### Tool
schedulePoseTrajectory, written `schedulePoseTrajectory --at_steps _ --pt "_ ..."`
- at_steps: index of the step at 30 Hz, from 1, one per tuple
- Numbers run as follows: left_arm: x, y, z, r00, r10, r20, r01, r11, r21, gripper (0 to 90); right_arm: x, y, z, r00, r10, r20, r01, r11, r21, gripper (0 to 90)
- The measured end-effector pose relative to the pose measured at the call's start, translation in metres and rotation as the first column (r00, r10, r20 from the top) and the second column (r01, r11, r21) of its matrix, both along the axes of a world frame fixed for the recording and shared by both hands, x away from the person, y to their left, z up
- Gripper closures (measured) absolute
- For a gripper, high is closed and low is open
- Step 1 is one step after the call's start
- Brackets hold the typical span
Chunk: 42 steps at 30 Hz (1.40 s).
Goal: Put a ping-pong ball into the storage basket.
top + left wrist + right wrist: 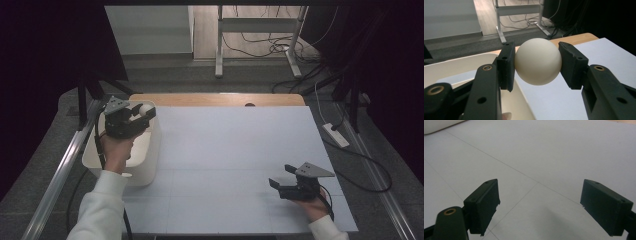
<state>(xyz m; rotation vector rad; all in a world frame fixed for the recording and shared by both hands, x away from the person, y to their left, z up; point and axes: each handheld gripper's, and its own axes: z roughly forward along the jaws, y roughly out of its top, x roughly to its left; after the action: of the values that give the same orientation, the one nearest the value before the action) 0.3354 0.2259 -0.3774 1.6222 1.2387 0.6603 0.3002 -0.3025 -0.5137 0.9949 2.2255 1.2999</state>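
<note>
A: The left gripper (pixel 537 62) is shut on the white ball (pixel 538 61). The ball is squeezed from both sides by the two black pads (pixel 507 63), in the middle of the left gripper view.

B: Where is the ball seen from above?

A: In the high view the ball (pixel 145 109) is held in the upper left of the frame, right over the far rim of the white tub (pixel 150 150). It is held up in the air and is not resting on anything.

B: So how much is done?

A: The ball looks picked up already. It seems to be on its way into the tub, so the letting go is what is left, as far as can be judged.

B: And the right gripper (pixel 280 179)?

A: It is kept low in the lower right of the high view, jaws wide apart, with nothing between them. In the right gripper view the bare white table sheet (pixel 544 152) is seen past them.

B: What is shown in one view and not another?

A: The tight squeeze on the ball is made clear by the left gripper view. The whole tub, the sheet (pixel 240 150) and both hands are laid out in the high view.
</note>
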Motion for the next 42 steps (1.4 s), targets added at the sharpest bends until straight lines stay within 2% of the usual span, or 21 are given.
schedulePoseTrajectory --at_steps 2,9,22,26,36,42 --pt "0.0 0.004 -0.001 0.9999 0.016 -0.007 -0.016 0.9997 0.016 50.6 0.0 0.0 0.0 1.0 -0.001 0.0 0.001 1.0 0.001 15.3" --pt "0.0 0.012 -0.002 0.9988 0.04 -0.029 -0.039 0.9989 0.025 50.6 0.0 0.0 0.0 1.0 -0.001 0.0 0.001 1.0 0.0 15.3" --pt "-0.002 0.02 -0.001 0.9961 0.06 -0.065 -0.057 0.9971 0.05 50.6 0.0 0.0 0.0 1.0 0.0 -0.002 0.0 1.0 0.001 15.3" --pt "-0.001 0.021 -0.002 0.9937 0.064 -0.092 -0.059 0.9964 0.062 50.6 0.0 0.001 0.0 1.0 0.0 -0.002 0.0 1.0 -0.001 15.3" --pt "0.006 0.022 -0.005 0.9805 0.071 -0.183 -0.052 0.9928 0.108 50.5 0.001 0.001 0.0 1.0 0.0 -0.002 0.0 1.0 -0.001 15.3" --pt "0.012 0.022 -0.011 0.9671 0.068 -0.245 -0.037 0.9911 0.128 50.5 0.0 0.001 0.0 1.0 0.001 -0.002 -0.001 1.0 0.0 15.3"
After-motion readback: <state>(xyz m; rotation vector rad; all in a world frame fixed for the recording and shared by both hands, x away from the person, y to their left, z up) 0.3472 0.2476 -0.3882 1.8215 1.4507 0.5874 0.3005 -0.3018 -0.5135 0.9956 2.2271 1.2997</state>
